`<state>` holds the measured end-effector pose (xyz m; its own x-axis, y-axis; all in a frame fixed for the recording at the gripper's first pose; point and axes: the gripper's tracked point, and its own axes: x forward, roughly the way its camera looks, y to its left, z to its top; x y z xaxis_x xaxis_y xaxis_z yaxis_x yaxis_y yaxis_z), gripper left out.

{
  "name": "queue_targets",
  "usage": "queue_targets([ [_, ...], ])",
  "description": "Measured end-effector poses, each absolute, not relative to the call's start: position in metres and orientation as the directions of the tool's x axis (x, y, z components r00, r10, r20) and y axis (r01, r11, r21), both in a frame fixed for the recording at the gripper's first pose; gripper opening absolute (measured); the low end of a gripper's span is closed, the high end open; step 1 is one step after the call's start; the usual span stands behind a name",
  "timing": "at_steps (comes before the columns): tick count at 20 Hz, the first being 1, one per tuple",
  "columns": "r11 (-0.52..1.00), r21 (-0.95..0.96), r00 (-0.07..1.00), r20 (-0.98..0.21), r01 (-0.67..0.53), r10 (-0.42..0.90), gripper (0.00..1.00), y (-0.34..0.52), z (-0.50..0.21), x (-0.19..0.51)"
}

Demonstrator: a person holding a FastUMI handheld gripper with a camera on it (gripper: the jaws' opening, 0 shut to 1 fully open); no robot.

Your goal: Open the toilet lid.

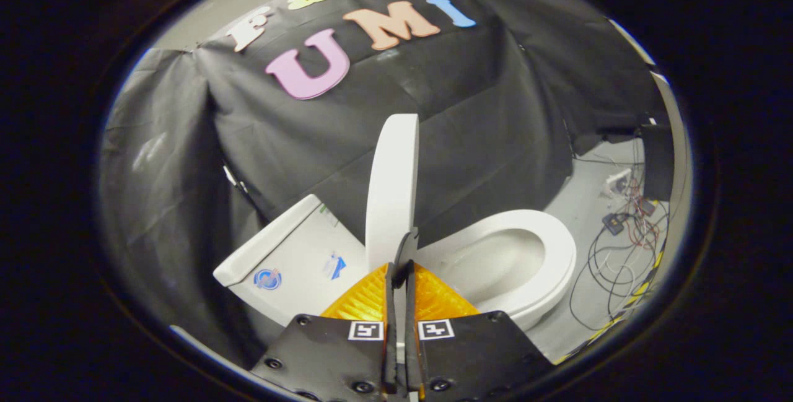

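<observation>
Honestly the toilet lid point(391, 185) looks stiff, light, slick plastic, standing upright already, its edge pinched between the nearly closed tool point(401, 266) fingers

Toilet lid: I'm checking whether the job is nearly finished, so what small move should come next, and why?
Probably carry the lid a little further back toward the tank, then open the jaws. The gripper looks shut on the lid's lower edge, the lid stands roughly upright, and the seat and bowl lie uncovered beside it. Whether the lid already rests against the tank cannot be told.
</observation>
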<state>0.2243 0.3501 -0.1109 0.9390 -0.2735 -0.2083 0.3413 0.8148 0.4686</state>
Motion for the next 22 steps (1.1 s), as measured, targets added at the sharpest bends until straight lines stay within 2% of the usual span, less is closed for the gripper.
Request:
queue_targets([
  [8, 0.935, 0.288, 0.973, -0.166, 0.206, -0.163, 0.09, 0.398, -0.086, 0.25],
  [18, 0.981, 0.156, 0.985, -0.149, 0.113, -0.089, 0.09, 0.442, -0.079, 0.273],
  [22, 0.982, 0.166, 0.988, -0.136, 0.091, -0.068, 0.09, 0.456, -0.079, 0.282],
])
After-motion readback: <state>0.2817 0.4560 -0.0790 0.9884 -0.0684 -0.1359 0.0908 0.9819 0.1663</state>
